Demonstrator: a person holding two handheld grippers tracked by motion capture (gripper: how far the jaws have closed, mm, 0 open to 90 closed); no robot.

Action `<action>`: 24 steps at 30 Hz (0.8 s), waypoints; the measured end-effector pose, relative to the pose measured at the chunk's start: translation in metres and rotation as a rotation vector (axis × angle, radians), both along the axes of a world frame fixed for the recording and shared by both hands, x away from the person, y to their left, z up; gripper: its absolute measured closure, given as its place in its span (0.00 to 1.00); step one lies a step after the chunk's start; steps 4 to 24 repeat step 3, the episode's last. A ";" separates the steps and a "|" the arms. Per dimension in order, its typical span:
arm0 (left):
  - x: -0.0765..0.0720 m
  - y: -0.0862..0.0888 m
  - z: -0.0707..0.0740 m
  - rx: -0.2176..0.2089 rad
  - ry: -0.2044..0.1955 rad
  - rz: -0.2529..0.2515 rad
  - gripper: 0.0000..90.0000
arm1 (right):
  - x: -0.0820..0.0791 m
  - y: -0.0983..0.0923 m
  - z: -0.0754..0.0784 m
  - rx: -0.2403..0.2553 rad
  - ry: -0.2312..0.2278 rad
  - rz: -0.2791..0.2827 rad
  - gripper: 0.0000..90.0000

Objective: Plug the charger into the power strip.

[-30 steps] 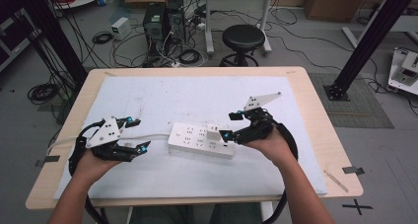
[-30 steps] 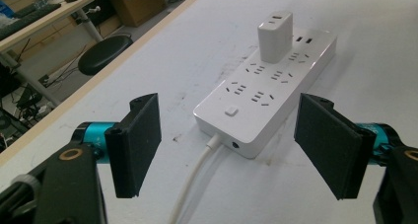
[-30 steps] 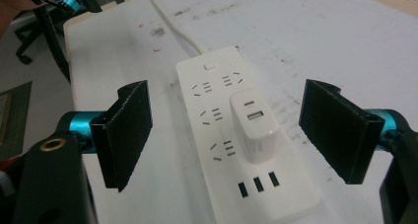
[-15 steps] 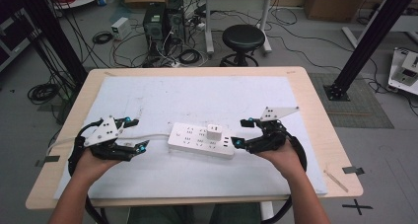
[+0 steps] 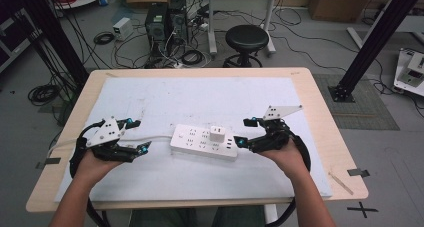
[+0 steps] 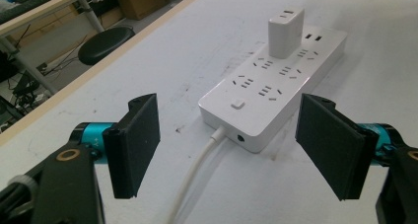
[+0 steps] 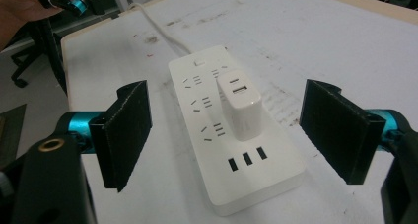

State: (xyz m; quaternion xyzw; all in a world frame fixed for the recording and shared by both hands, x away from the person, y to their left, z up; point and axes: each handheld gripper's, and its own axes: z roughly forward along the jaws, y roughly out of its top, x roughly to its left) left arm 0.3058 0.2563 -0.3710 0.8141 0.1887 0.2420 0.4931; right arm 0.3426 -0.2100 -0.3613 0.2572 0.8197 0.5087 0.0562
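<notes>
A white power strip (image 5: 204, 142) lies near the middle of the white mat, its cable (image 5: 150, 137) running left. A white USB charger (image 5: 217, 133) is plugged upright into it, also seen as the charger (image 6: 286, 31) and charger (image 7: 238, 104). My left gripper (image 5: 139, 135) rests open at the strip's left end (image 6: 246, 105), straddling the cable (image 6: 197, 174). My right gripper (image 5: 245, 132) is open just off the strip's right end (image 7: 236, 150), holding nothing.
The wooden table (image 5: 320, 112) carries a white mat (image 5: 200, 97). Behind it on the floor stand a black stool (image 5: 246, 39), computer towers (image 5: 165, 19) and tangled cables. A black frame post (image 5: 375, 42) rises at the right.
My right gripper has drawn back to the right, away from the strip, leaving the charger standing plugged in. The left gripper has stayed put.
</notes>
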 end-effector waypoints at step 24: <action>0.000 -0.001 -0.001 -0.003 0.000 0.002 0.28 | 0.000 0.000 0.001 -0.006 0.001 -0.001 0.23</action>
